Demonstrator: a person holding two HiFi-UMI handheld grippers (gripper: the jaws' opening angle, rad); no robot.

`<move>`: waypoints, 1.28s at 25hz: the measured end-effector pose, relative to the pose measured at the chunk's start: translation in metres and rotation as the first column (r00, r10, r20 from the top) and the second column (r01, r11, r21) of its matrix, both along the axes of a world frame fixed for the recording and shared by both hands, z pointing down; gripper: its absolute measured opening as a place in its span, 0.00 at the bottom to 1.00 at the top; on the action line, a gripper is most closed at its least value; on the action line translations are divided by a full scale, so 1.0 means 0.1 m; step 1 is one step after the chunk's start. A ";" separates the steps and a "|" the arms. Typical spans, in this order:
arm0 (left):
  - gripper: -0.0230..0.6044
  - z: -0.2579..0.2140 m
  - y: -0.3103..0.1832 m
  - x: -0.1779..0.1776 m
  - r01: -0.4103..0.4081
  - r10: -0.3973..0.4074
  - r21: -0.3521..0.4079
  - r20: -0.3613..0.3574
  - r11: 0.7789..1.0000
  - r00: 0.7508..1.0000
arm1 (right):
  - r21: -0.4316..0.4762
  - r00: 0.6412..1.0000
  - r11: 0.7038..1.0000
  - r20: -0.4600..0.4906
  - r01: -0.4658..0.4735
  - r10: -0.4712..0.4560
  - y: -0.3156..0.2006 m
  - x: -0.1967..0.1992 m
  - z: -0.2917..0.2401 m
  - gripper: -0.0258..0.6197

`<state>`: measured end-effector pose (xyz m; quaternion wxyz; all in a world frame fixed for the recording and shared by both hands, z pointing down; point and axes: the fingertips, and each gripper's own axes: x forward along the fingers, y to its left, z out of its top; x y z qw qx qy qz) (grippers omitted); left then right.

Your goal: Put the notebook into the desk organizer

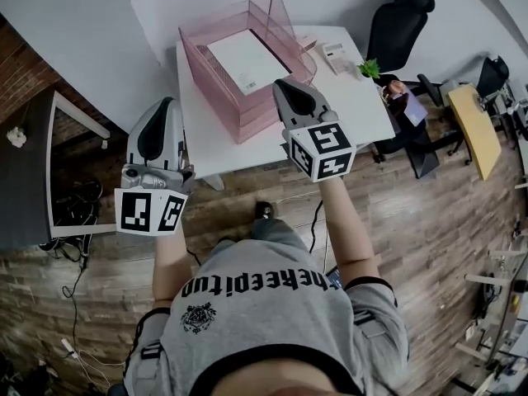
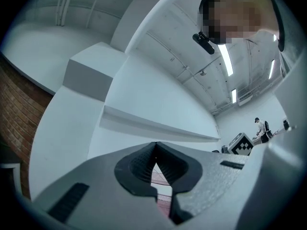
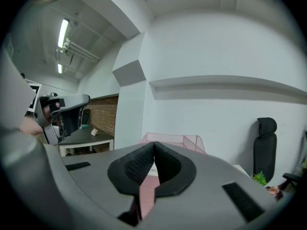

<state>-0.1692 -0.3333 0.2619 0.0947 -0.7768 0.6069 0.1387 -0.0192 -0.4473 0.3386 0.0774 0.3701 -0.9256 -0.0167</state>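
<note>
A pink mesh desk organizer (image 1: 216,73) stands on the white table (image 1: 363,106). A white notebook (image 1: 247,60) lies flat inside it. My left gripper (image 1: 167,101) is held off the table's left front corner, above the floor, jaws shut and empty. My right gripper (image 1: 283,82) hovers at the organizer's near right corner, also shut with nothing in it. In the left gripper view the left gripper (image 2: 155,145) points upward, with a sliver of the pink organizer (image 2: 160,182) showing through the pads. From the right gripper (image 3: 154,144) the organizer (image 3: 175,140) lies straight ahead.
A small white box (image 1: 334,56) and a green plant (image 1: 369,68) sit at the table's far right. A black office chair (image 1: 396,23) stands beyond it. A dark side table (image 1: 25,163) is at the left, with cables (image 1: 74,205) on the wooden floor.
</note>
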 end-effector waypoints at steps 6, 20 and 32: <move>0.04 -0.01 0.05 0.05 -0.037 0.037 0.003 0.003 0.999 0.999 | 0.031 0.995 0.997 0.077 -0.073 0.071 0.18 0.15 -0.16 0.04; 0.04 -0.08 0.17 0.17 -0.104 0.103 0.014 0.016 0.995 0.995 | 0.094 0.965 0.971 0.167 -0.219 0.202 0.55 0.47 -0.35 0.04; 0.04 -0.11 0.33 0.24 -0.123 0.123 0.021 0.024 0.992 0.992 | 0.152 0.948 0.944 0.180 -0.292 0.264 0.87 0.61 -0.44 0.04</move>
